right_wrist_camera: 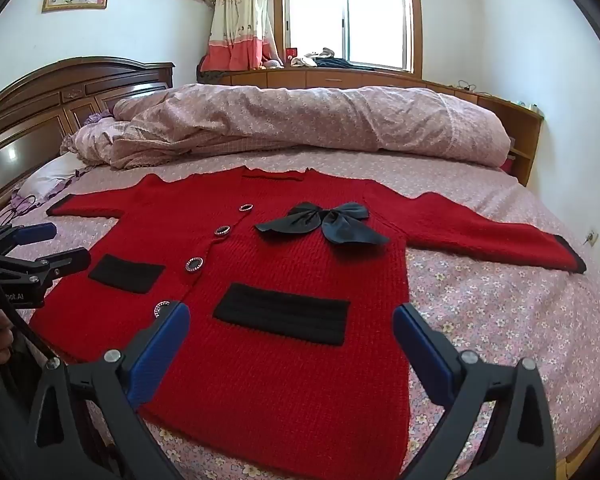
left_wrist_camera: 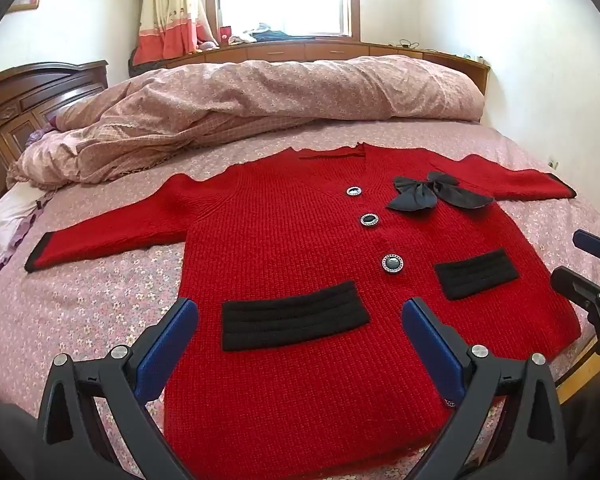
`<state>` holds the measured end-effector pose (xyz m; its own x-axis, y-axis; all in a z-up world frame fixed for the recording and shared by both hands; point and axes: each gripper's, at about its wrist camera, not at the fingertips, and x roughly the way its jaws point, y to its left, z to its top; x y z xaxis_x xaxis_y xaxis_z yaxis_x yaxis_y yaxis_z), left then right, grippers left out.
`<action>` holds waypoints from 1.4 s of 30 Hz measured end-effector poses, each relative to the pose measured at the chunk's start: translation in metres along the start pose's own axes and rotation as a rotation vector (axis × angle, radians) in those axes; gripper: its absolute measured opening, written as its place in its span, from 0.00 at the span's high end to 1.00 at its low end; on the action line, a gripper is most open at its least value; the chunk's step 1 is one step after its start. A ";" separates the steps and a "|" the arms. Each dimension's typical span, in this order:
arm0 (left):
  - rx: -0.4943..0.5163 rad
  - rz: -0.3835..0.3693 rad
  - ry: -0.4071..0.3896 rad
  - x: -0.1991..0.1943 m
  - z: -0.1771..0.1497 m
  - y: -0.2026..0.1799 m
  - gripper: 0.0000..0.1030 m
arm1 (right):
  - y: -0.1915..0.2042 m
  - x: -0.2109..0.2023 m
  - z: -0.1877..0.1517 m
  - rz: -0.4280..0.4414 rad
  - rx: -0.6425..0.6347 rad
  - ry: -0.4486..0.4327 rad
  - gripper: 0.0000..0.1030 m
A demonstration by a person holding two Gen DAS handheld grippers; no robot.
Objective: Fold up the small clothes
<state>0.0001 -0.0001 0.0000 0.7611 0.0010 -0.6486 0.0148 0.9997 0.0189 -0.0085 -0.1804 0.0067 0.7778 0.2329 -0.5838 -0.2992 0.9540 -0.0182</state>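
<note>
A small red knit cardigan [left_wrist_camera: 292,248] lies flat and face up on the bed, sleeves spread out to both sides; it also shows in the right wrist view [right_wrist_camera: 300,264]. It has two black pockets, a black bow [left_wrist_camera: 440,190] near the collar and round buttons down the front. My left gripper [left_wrist_camera: 300,324] is open and empty, hovering above the hem over the left pocket [left_wrist_camera: 294,320]. My right gripper [right_wrist_camera: 292,328] is open and empty above the hem over the other pocket [right_wrist_camera: 282,312]. The right gripper's fingers [left_wrist_camera: 592,264] show at the left view's right edge.
The bed has a pink floral sheet [right_wrist_camera: 500,312]. A rolled pink duvet [left_wrist_camera: 260,96] lies across the bed behind the cardigan. A dark wooden headboard [right_wrist_camera: 60,92] stands at the left, a wooden window ledge [right_wrist_camera: 340,76] behind. The bed edge runs at the lower right.
</note>
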 end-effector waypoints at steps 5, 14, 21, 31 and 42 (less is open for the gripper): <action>-0.001 0.001 -0.002 0.000 0.000 0.000 0.04 | 0.000 0.000 0.000 0.000 -0.001 -0.005 0.00; 0.005 0.001 -0.002 0.002 -0.001 -0.001 0.04 | 0.000 0.000 0.000 0.002 0.000 -0.002 0.00; 0.000 0.001 -0.015 0.000 0.000 -0.002 0.04 | 0.004 0.002 -0.001 0.005 0.000 -0.007 0.00; -0.004 -0.003 -0.011 -0.001 0.002 0.001 0.04 | 0.005 0.004 -0.001 0.012 0.000 0.003 0.00; -0.004 -0.003 -0.011 -0.003 0.002 0.000 0.04 | 0.005 0.004 -0.001 0.010 -0.001 0.004 0.00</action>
<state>-0.0007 0.0003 0.0034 0.7682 -0.0026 -0.6401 0.0147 0.9998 0.0135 -0.0072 -0.1748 0.0033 0.7727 0.2412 -0.5872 -0.3074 0.9515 -0.0137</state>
